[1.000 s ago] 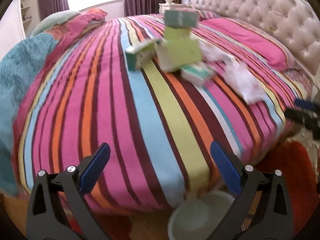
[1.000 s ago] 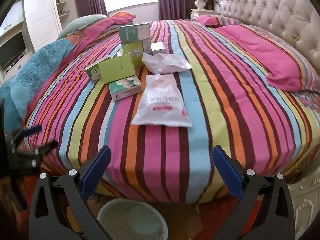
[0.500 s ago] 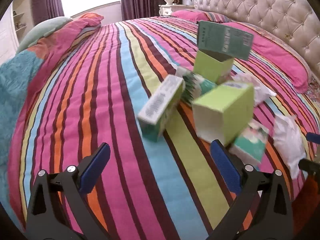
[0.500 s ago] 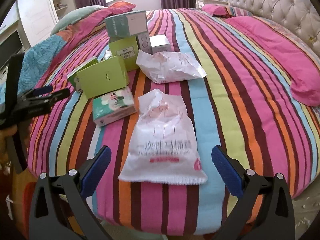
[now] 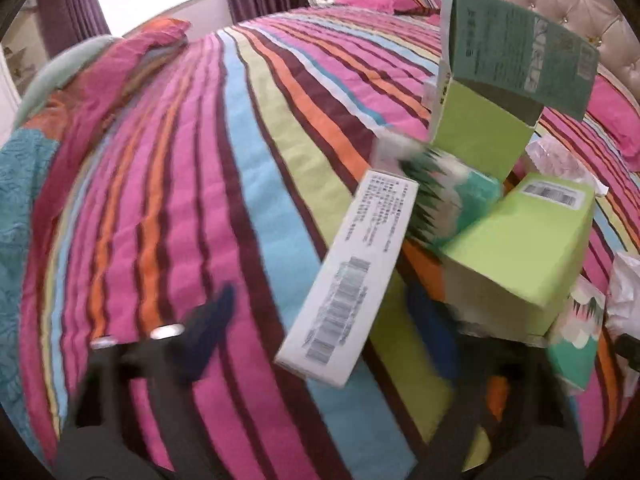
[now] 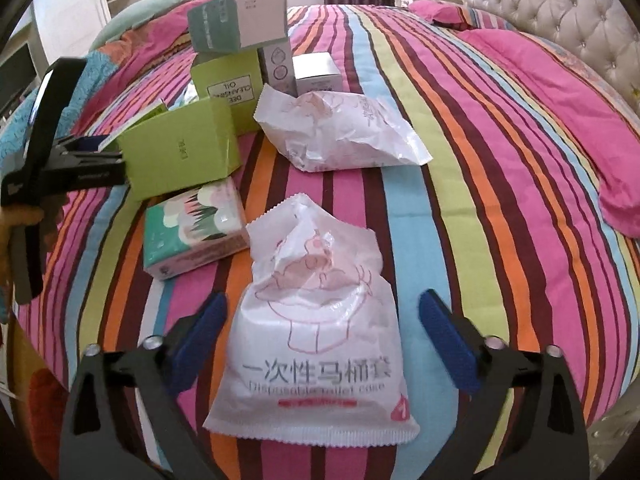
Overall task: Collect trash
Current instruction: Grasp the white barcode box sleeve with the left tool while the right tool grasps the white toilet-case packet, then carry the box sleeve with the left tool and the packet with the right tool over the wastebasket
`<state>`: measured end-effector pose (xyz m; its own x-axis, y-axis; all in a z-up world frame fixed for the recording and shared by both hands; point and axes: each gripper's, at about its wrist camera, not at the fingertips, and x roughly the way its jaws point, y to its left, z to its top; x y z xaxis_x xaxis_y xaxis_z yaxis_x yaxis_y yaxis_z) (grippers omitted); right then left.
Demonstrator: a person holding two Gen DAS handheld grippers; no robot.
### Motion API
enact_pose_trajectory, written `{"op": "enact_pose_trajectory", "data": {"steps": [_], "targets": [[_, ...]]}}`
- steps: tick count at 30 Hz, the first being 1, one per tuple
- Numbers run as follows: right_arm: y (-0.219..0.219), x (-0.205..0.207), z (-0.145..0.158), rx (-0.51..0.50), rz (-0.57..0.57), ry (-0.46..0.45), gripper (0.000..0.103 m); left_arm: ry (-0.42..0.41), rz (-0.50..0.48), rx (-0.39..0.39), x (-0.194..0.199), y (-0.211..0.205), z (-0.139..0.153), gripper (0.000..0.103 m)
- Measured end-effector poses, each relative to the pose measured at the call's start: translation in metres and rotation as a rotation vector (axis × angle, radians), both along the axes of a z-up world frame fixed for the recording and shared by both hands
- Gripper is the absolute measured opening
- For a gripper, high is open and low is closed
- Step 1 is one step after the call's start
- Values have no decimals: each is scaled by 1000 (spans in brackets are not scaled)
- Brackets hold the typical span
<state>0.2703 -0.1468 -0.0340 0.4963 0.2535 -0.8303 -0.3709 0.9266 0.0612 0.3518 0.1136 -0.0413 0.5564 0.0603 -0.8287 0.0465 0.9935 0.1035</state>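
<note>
Tongs nearer than before — white box between fingers.

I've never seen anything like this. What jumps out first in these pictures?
The striped bedspread fills both views. Litter sits on it: green boxes piled at the left, two crumpled white bags in the middle. The right tongs gape around the nearer bag, while the left tongs reach toward the boxes.

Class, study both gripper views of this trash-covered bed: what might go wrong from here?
1. The left gripper straddles the white barcode box, beside a teal box perched on the green box; a nudge may topple it.
2. The right gripper flanks a limp plastic bag; its fingers may catch bedspread.
</note>
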Motion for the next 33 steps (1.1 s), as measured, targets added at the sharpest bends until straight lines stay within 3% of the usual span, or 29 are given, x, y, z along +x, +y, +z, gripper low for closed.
{"op": "enact_pose_trajectory", "data": {"steps": [1, 10, 21, 33], "targets": [[0, 1, -1, 11, 4, 14, 73, 32, 1, -47, 4, 3, -3, 31], [-16, -6, 6, 106, -15, 47, 66, 38, 50, -80, -21, 5, -1, 29], [-29, -27, 24, 182, -25, 56, 66, -12, 84, -147, -114, -4, 27, 29], [-36, -84, 40, 204, 20, 31, 66, 0, 9, -212, -233, -69, 19, 29]]}}
